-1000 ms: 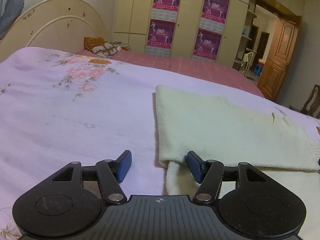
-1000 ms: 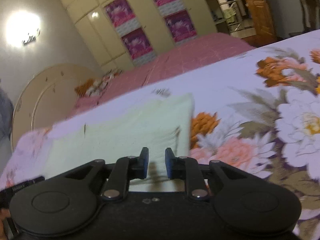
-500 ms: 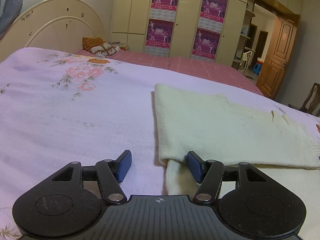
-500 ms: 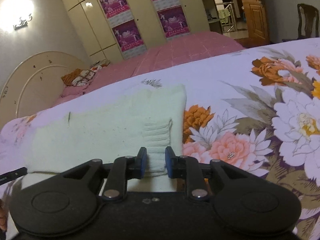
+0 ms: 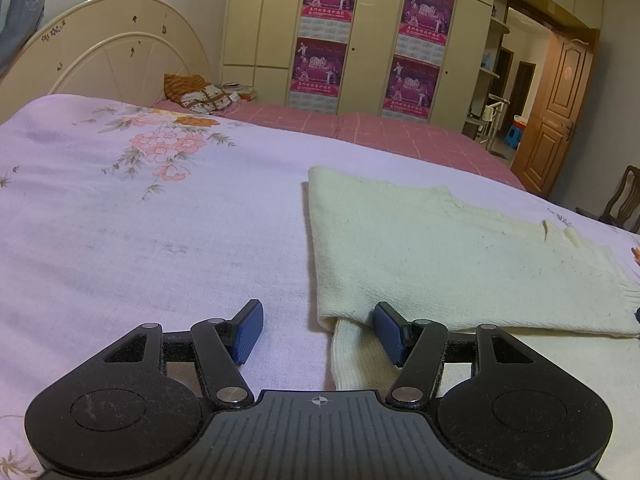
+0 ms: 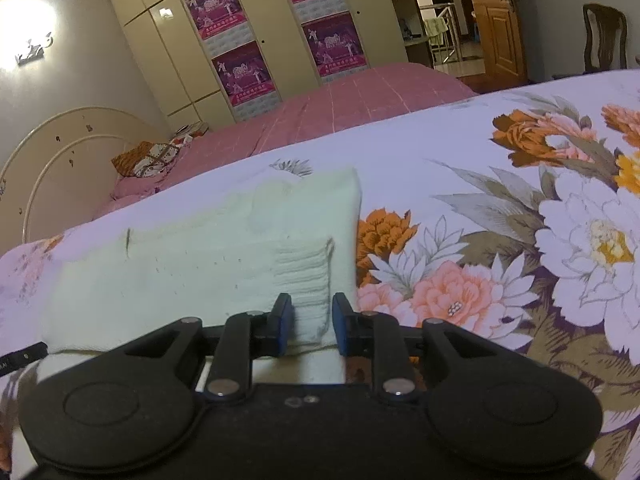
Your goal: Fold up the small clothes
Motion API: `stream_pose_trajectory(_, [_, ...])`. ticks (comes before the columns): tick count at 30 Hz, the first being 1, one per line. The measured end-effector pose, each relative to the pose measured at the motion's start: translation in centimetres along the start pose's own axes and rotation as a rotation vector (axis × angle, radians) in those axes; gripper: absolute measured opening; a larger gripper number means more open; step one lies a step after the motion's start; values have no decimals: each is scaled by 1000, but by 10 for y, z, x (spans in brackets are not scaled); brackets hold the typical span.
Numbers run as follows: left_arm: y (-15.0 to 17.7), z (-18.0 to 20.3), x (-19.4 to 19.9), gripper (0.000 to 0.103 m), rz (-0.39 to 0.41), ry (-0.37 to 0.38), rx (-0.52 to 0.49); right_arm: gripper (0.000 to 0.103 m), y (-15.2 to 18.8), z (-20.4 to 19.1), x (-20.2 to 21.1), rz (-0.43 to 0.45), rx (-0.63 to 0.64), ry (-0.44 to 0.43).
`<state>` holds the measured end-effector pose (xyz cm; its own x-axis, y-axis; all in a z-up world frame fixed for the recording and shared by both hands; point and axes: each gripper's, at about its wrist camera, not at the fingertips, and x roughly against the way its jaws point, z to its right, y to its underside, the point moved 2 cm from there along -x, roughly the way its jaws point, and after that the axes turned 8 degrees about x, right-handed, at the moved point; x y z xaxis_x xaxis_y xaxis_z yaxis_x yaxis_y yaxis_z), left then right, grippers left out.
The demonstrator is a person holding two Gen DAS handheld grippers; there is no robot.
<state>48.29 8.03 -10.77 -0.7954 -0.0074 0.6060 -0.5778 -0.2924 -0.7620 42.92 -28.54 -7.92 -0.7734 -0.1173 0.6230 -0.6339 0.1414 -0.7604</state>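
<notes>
Currently my right gripper has just been opening off the folded sweater cuff at lower centre, my left gripper wide and empty; next, regrasp for another fold.

Black claws, blue pads, silver screws.

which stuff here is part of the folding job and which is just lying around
Job:
- cream sweater, already folded over on the floral sheet
- left gripper, open at the sweater's corner
- right gripper, open around the ribbed cuff, jaws just opening

Lying about:
- patterned pillow
- posters
- chair
- door
</notes>
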Motion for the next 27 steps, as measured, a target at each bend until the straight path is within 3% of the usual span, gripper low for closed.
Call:
stream_pose_trajectory(1, [0,0,0,60,0,-1,-1,25,0,-1,-1,-6,7,-8])
stream_pose_trajectory(5, [1,4,5,60,32,-2,-26,7,-1,-9,2,3,70,-27])
stream_pose_trajectory(9, [5,12,3,60,18,-2,-70,7,-5,-12,20,81,82,8])
stream_pose_trajectory(13, [4,12,0,60,-9,-1,-74,7,4,-3,4,-1,74,54])
stream_pose_trajectory(16, [-1,11,9,60,15,7,-72,7,2,-4,4,1,80,70])
stream_pose_trajectory(19, [-9,14,21,60,67,53,-57,7,-1,-6,5,-10,87,81])
stream_pose_trajectory(22, [-18,31,20,60,78,121,-88,16,-5,-11,15,27,111,119])
stream_pose_trajectory(25, [-13,57,1,60,10,165,-132,14,-14,-25,13,62,147,70])
stream_pose_trajectory(27, [0,71,-14,61,-39,157,-170,13,-17,-33,-2,30,170,41])
